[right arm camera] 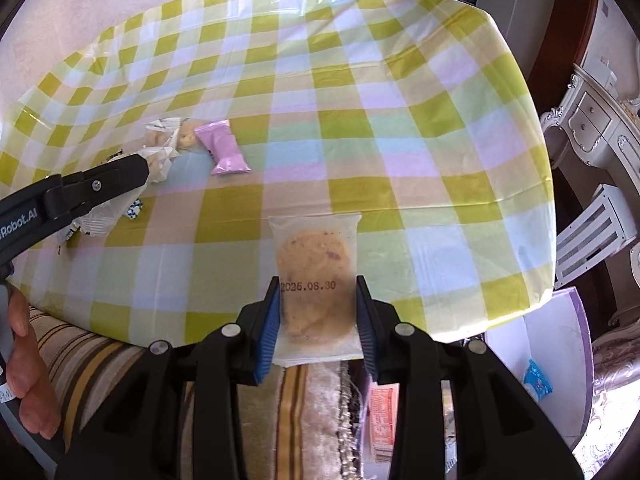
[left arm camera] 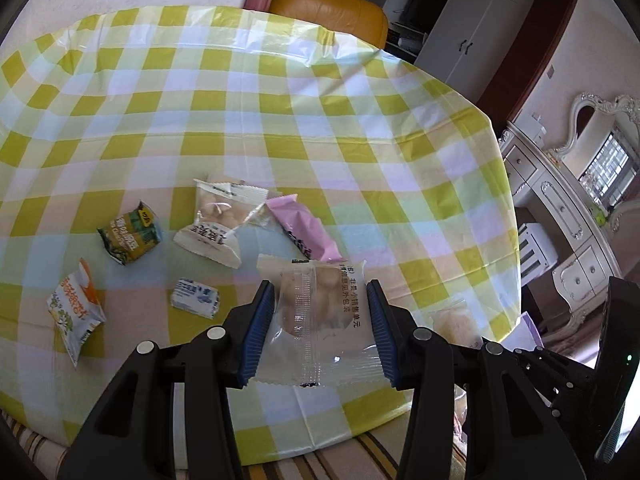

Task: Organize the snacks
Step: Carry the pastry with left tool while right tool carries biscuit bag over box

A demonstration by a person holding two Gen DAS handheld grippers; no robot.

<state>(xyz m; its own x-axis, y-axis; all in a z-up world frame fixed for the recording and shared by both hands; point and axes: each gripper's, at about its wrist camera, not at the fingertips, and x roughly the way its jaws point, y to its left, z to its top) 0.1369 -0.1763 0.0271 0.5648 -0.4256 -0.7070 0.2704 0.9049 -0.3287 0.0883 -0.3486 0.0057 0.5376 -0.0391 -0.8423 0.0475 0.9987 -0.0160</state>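
We see orange-white packet [left arm camera: 76, 309], green packet [left arm camera: 130, 236], blue-white packet [left arm camera: 196, 297] loose on counter [left arm camera: 280, 120]. Left gripper [left arm camera: 322, 332] jaws clamp clear bun packet [left arm camera: 320, 320] above counter; right gripper [right arm camera: 316, 320] jaws clamp dated cookie packet [right arm camera: 314, 280] over near edge.

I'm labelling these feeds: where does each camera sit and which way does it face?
Left wrist: on the left tool, facing across the checked table; it holds a clear cookie packet.
Right wrist: on the right tool, holding a dated cookie packet; the person's hand shows.
Shared: the pink packet.
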